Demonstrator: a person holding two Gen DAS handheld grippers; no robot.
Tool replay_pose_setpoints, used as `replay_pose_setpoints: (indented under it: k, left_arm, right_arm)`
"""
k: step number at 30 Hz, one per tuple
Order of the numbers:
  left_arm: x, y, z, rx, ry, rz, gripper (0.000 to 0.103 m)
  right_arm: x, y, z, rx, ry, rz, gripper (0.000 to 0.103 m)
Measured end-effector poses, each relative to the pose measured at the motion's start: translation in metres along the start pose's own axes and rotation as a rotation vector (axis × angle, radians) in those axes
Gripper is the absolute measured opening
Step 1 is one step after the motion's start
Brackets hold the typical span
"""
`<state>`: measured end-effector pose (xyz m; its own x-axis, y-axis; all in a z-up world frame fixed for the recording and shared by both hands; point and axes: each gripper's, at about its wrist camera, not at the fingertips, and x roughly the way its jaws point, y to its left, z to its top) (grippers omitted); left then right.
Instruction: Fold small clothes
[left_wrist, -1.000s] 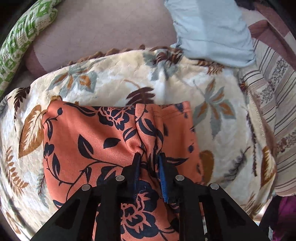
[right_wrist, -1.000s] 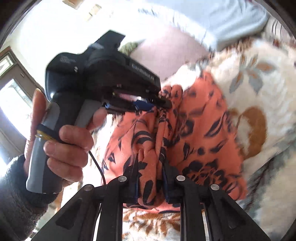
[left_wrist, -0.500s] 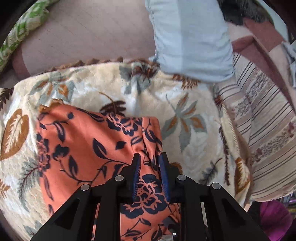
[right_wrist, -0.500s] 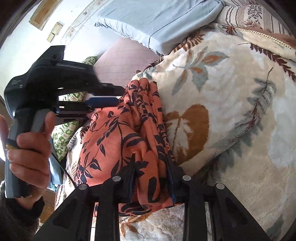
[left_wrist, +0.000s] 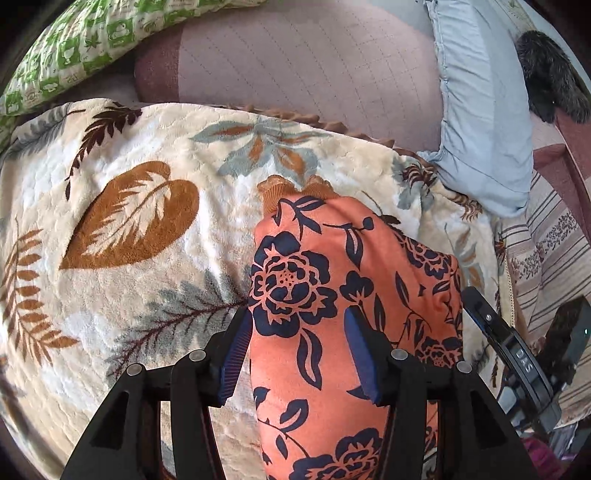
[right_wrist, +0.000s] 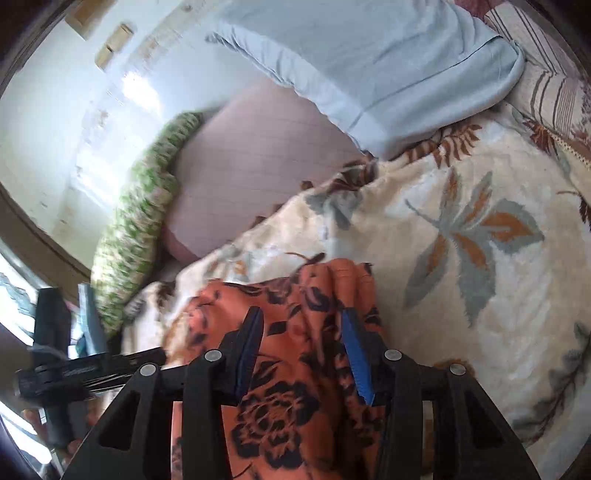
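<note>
**A:** so where's the orange floral garment (left_wrist: 332, 302) sitting right now?

**B:** on the leaf-print blanket (left_wrist: 129, 229) spread over the bed, bunched into a narrow folded strip. Past the blanket there's a pinkish quilted cushion (left_wrist: 303, 62), a green-and-white patterned pillow (left_wrist: 81, 40) off to the left and a light blue pillow (left_wrist: 480, 110) to the right.

**A:** and the tongs — gripping it or not?

**B:** left tongs (left_wrist: 301, 354) are spreading apart. The cloth lies between the blue pads, but there's a visible gap on each side, so nothing's pinched. Right tongs (right_wrist: 303, 350) same deal — widening, orange fabric under and between them, pads not pressing on it.

**A:** can you see one tool from the other camera?

**B:** yeah, the right one's black body pokes in at the right edge of the left view, and the left one shows blurry at the lower left of the right view.
</note>
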<state>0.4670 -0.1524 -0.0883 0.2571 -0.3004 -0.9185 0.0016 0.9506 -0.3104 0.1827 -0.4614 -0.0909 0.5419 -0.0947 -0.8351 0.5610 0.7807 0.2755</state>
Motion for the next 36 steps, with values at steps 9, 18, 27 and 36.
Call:
replay_pose_setpoints:
  k: [9, 18, 27, 36]
  left_arm:
    - [0.042, -0.009, -0.002, 0.065, 0.003, 0.068, 0.049]
    - [0.026, -0.035, -0.020, 0.136, -0.047, 0.142, 0.046]
    - [-0.015, -0.039, -0.067, 0.124, -0.045, 0.134, 0.046]
    - [-0.005, -0.011, -0.111, 0.108, 0.032, 0.125, 0.053]
  right_arm:
    - [0.034, -0.019, -0.003, -0.038, 0.073, -0.007, 0.015]
    - [0.002, -0.039, -0.014, 0.037, 0.045, 0.061, 0.044]
    - [-0.025, -0.011, -0.064, -0.080, 0.157, 0.037, 0.043]
    - [-0.030, -0.030, -0.085, -0.123, 0.126, -0.045, 0.041]
